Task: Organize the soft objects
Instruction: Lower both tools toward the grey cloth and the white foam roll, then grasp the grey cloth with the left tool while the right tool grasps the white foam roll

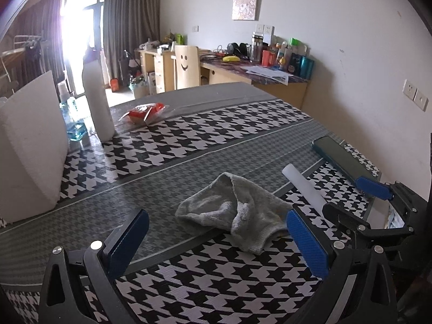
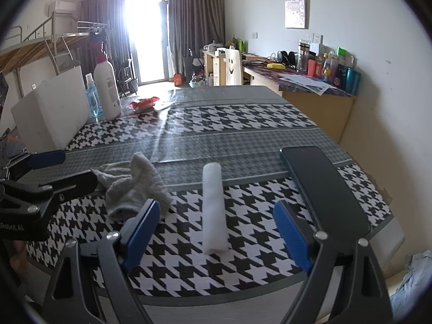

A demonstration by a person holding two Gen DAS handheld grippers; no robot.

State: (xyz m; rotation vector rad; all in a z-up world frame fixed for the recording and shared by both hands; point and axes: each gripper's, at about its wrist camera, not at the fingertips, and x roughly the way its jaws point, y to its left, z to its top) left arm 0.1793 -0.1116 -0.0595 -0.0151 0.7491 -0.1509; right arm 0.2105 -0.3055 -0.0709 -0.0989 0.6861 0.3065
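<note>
A crumpled grey sock lies on the houndstooth tablecloth. My left gripper is open just above the cloth, its blue pads on either side of the sock and apart from it. To the sock's right lies a white foam roll. My right gripper is open astride the roll's near half without touching it. A dark phone lies face up just right of the roll, close to the right finger.
At the table's left stand a white foam block, a tall white bottle and a blue bottle. A red packet lies farther back. The table's right edge runs just past the phone. A cluttered desk stands beyond.
</note>
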